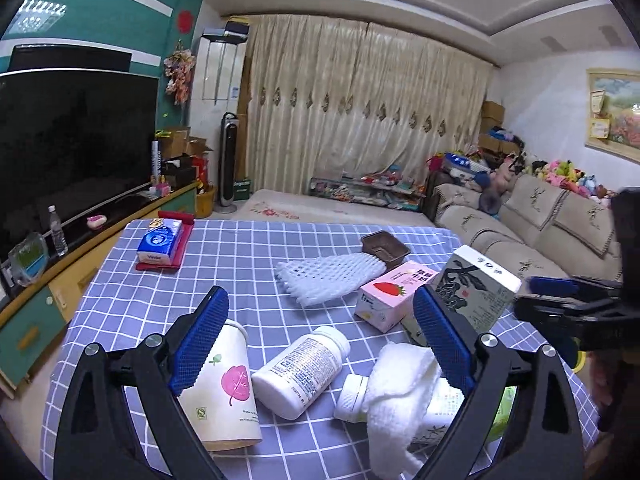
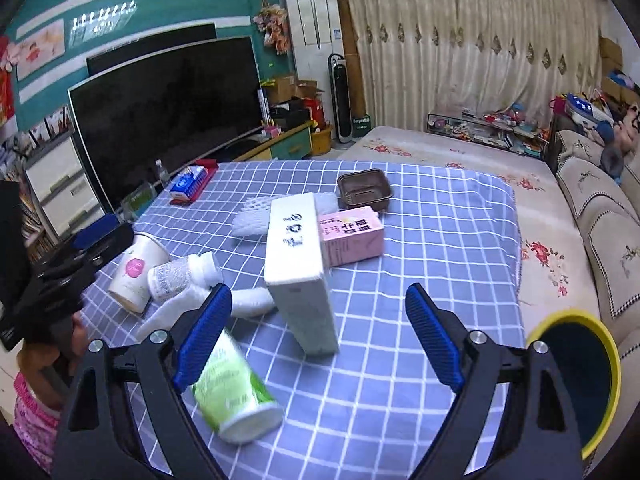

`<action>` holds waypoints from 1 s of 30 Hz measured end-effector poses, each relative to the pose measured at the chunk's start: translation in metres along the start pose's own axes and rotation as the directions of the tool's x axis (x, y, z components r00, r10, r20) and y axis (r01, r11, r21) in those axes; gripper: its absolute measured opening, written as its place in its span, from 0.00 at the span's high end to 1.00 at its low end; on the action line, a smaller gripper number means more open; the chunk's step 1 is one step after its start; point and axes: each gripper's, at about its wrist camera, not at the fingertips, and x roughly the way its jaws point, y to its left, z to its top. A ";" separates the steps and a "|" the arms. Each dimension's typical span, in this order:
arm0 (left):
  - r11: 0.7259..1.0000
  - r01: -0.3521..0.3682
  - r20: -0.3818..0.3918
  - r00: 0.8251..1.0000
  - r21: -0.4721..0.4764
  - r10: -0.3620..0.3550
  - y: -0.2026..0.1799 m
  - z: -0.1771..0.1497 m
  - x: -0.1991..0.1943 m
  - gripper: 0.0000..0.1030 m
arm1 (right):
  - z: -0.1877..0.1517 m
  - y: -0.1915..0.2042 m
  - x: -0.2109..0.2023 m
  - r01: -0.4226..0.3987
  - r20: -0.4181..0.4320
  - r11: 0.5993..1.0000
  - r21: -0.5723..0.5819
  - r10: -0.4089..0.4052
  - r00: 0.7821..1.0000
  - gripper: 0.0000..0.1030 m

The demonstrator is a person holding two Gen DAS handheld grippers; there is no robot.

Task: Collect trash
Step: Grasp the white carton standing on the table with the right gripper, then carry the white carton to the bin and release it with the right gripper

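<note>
Trash lies on a blue checked tablecloth (image 1: 248, 272). My left gripper (image 1: 320, 344) is open above a lying white pill bottle (image 1: 302, 372), with a paper cup (image 1: 222, 388) at its left finger and white foam wrap (image 1: 400, 384) over a second bottle at its right. My right gripper (image 2: 316, 336) is open; a tall white box (image 2: 298, 264) stands between its fingers and a green-labelled bottle (image 2: 234, 392) lies by its left finger. A pink strawberry milk carton (image 2: 352, 234), white foam net (image 1: 328, 276) and brown plastic tray (image 2: 364, 190) lie farther back.
A yellow-rimmed bin (image 2: 576, 376) stands off the table's right edge. A blue tissue pack on a red holder (image 1: 160, 244) sits at the far left corner. A TV (image 1: 72, 140) and cabinet stand left, a sofa (image 1: 540, 232) right.
</note>
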 end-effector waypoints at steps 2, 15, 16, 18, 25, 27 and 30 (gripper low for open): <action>1.000 0.011 0.007 1.000 -0.010 -0.011 0.002 -0.003 0.000 0.06 | 0.006 0.005 0.016 0.008 -0.024 1.000 -0.007 -0.008 1.000 0.28; 0.997 0.040 -0.040 0.998 -0.064 -0.042 0.012 -0.011 0.008 0.06 | 0.016 0.007 0.048 0.049 -0.064 0.998 -0.030 -0.050 0.997 0.72; 0.997 0.039 -0.041 0.998 -0.061 -0.042 0.011 -0.012 0.009 0.06 | 0.016 0.006 0.047 0.046 -0.063 0.999 -0.028 -0.048 0.997 0.72; 0.997 0.039 -0.043 0.998 -0.059 -0.042 0.011 -0.013 0.009 0.06 | 0.016 0.002 0.043 0.029 -0.055 1.000 -0.007 -0.029 0.998 0.72; 0.998 0.034 -0.039 0.999 -0.055 -0.036 0.010 -0.016 0.010 0.06 | 0.022 -0.029 -0.003 0.059 0.034 0.996 0.064 -0.062 0.998 0.72; 0.998 0.032 -0.037 0.999 -0.054 -0.034 0.011 -0.016 0.009 0.06 | 0.021 -0.046 -0.022 0.096 0.065 0.990 0.103 -0.103 0.993 0.72; 0.998 0.034 -0.034 0.999 -0.050 -0.036 0.011 -0.017 0.008 0.06 | 0.016 -0.081 -0.049 0.186 0.098 0.966 0.177 -0.205 0.974 0.72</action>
